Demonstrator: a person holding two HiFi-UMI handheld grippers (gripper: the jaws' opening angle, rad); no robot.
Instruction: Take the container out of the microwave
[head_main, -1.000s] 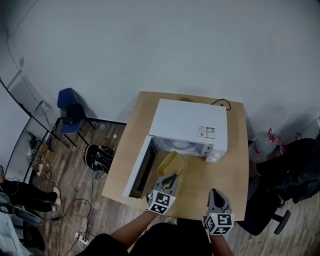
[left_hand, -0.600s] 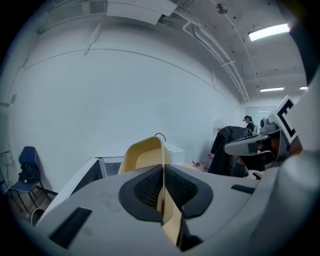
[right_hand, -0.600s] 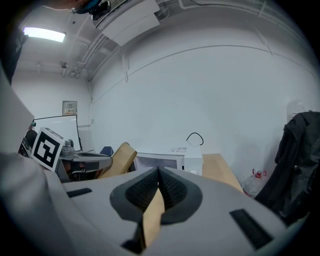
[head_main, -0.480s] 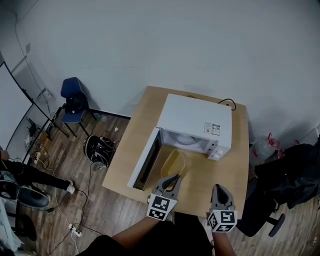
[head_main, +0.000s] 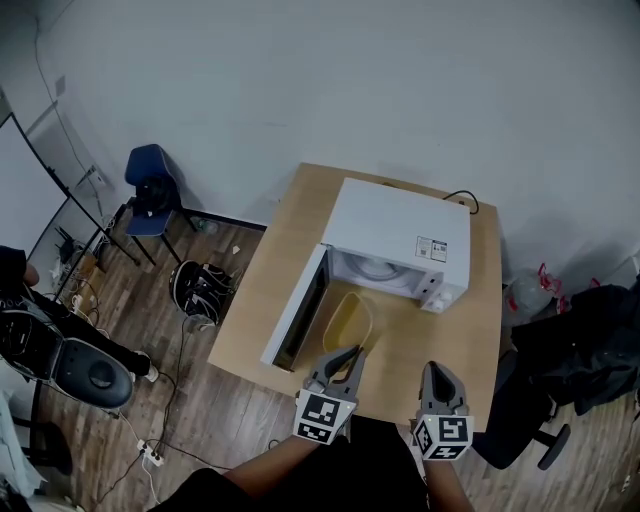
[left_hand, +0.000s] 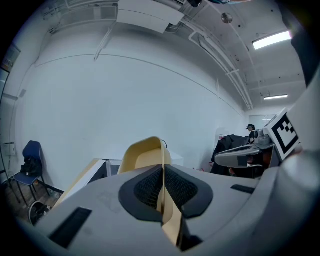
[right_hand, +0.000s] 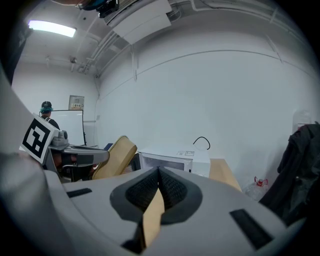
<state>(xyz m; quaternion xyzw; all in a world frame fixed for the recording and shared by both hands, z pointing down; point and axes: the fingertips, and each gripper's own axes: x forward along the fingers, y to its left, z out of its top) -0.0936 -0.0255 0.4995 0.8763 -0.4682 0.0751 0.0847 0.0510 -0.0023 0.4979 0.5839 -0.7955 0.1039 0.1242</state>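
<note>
— Between the left gripper's (left_hand: 163, 170) jaws, what was there?
— The near rim of the pale yellow plastic container (head_main: 348, 318), pinched tight. It sat tilted outside the white box-shaped microwave (head_main: 400, 235), just in front of the cavity, over the light wooden table (head_main: 290, 250).
— And the right gripper (head_main: 433, 370)?
— Jaws pressed together on nothing, right of the container and apart from it. The microwave's door (head_main: 297, 310) stood open at the left.

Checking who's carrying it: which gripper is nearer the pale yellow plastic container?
Left. The left gripper grips the yellow container's near rim; the right gripper hangs apart, to its right.
</note>
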